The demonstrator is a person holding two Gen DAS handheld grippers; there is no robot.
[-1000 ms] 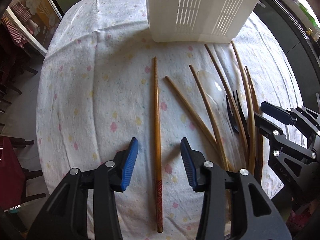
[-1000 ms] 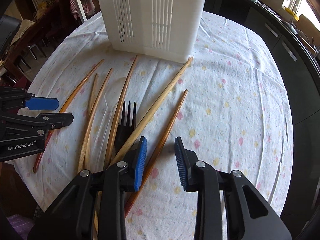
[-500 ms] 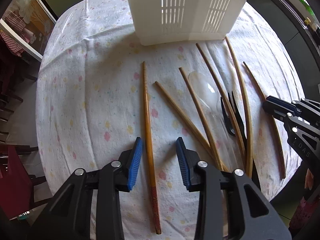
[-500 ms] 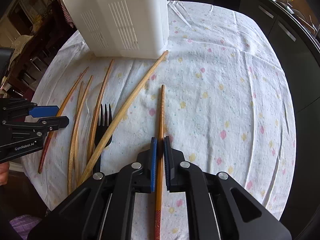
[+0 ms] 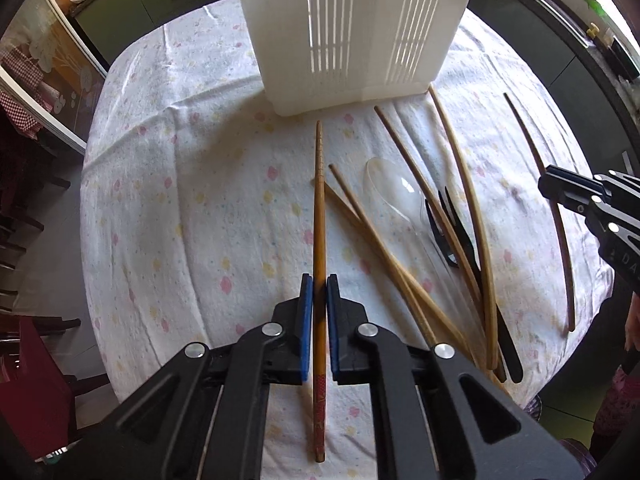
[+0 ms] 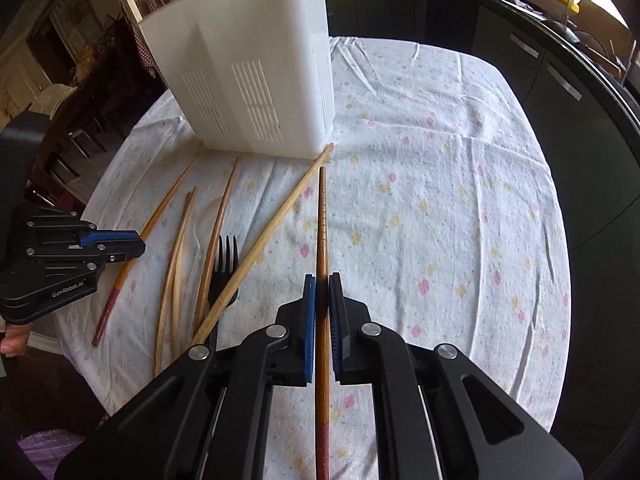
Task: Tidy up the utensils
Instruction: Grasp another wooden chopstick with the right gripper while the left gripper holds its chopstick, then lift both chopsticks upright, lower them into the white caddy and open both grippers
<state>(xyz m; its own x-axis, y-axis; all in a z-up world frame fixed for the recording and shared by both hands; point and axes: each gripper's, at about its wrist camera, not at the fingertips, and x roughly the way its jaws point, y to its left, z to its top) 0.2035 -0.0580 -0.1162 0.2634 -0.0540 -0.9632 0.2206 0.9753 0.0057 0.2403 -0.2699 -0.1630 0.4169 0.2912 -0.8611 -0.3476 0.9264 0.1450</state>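
My left gripper (image 5: 319, 286) is shut on a red-ended brown chopstick (image 5: 319, 208) that points toward the white slotted utensil basket (image 5: 352, 32). My right gripper (image 6: 322, 286) is shut on a second red-ended dark chopstick (image 6: 321, 224), lifted above the cloth. It also shows at the right of the left wrist view (image 5: 544, 200). Several more wooden chopsticks (image 5: 464, 184), a black plastic fork (image 5: 456, 236) and a clear plastic spoon (image 5: 394, 188) lie loose on the cloth between the two grippers. The left gripper shows in the right wrist view (image 6: 120, 240).
A flowered white tablecloth (image 6: 440, 200) covers the round table. The basket (image 6: 248, 80) stands at the far side of it. Dark kitchen cabinets (image 6: 520, 60) run behind and to the right. Chairs (image 5: 24, 380) stand off the table's left edge.
My left gripper closed on the chopstick that lay between its fingers. My right gripper, shut on its chopstick half a second ago, has raised it and turned it toward the basket.
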